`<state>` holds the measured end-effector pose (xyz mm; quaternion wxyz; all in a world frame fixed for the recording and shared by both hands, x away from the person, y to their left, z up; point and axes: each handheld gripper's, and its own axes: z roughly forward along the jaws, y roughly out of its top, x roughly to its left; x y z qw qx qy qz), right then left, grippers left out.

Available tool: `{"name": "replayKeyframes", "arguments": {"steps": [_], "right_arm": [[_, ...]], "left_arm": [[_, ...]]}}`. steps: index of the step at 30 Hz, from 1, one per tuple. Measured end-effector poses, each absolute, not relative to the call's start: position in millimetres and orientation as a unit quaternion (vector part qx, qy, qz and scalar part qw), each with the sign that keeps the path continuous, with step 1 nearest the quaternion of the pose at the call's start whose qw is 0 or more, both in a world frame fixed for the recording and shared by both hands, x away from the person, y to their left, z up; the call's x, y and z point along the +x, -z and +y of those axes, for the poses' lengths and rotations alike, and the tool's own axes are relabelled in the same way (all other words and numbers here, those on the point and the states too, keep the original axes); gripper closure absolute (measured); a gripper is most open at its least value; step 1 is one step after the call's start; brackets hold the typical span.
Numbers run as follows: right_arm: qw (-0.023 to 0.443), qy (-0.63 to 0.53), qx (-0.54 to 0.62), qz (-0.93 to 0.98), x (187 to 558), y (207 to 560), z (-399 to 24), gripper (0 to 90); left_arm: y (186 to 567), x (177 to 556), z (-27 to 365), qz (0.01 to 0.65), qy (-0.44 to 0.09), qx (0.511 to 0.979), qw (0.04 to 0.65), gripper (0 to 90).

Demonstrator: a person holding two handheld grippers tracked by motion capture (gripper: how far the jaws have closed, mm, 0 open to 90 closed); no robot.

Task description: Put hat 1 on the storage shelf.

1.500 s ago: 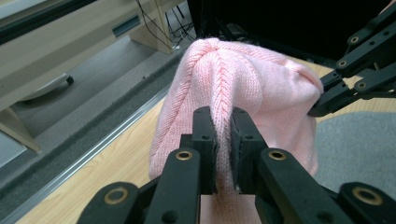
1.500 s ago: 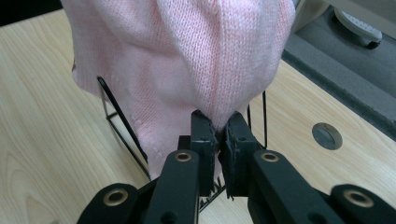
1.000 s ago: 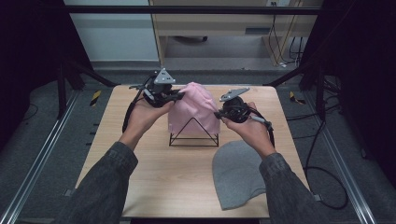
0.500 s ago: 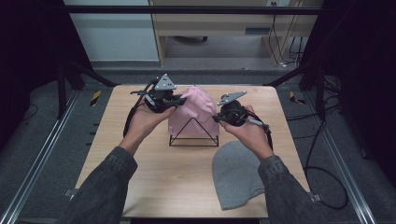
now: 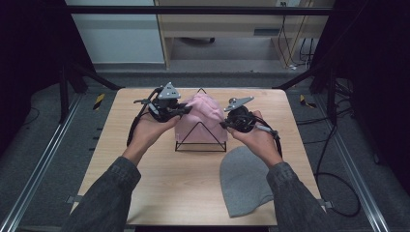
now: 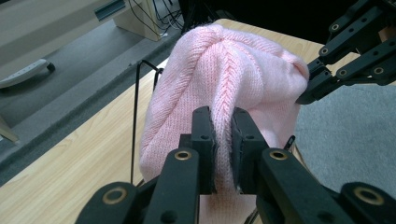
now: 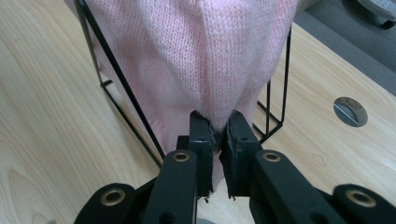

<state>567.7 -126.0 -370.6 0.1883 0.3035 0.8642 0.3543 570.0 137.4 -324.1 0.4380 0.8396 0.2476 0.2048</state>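
While both tongs pinch the knit: the pink beanie sits draped over the black wire stand, near the far middle of the surface.

Key relation: the beanie lies between the two tongs, its crown up and its long axis running down toward the stand's base; the left tongs hold its left flank, the right tongs its right flank, both hands about equally near.

Left tongs: closed on a fold of the pink knit along the braided seam, the pads pressing cloth from both sides with only the fold between them.

Right tongs: closed on the lower hem of the beanie, gripping a narrow pinch of fabric between the pads just in front of the stand's slanted wires.

Stand: a triangular wire frame, upright, its apex poking up behind the beanie; the knit hangs over and partly inside it.

Grey beanie: lying flat on the surface near the right forearm, well apart from the stand, untouched.

Judgement of the step: the beanie seems gripped on both sides for pulling down over, or lifting off, the frame; which of the two I cannot tell.

Next move calls for: both hands travelling together along the beanie's vertical axis, so the hem does not snag a wire.
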Motion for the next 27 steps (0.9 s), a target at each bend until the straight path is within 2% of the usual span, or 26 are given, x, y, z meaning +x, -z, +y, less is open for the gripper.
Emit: {"name": "replayKeyframes", "arguments": {"steps": [27], "right_arm": [[0.192,-0.36,0.303,0.861,565.7,370.1,-129.1,83.7]], "left_arm": [[336.9,566.6,153.7,0.266,-0.213,0.83,0.442,81.6]]}}
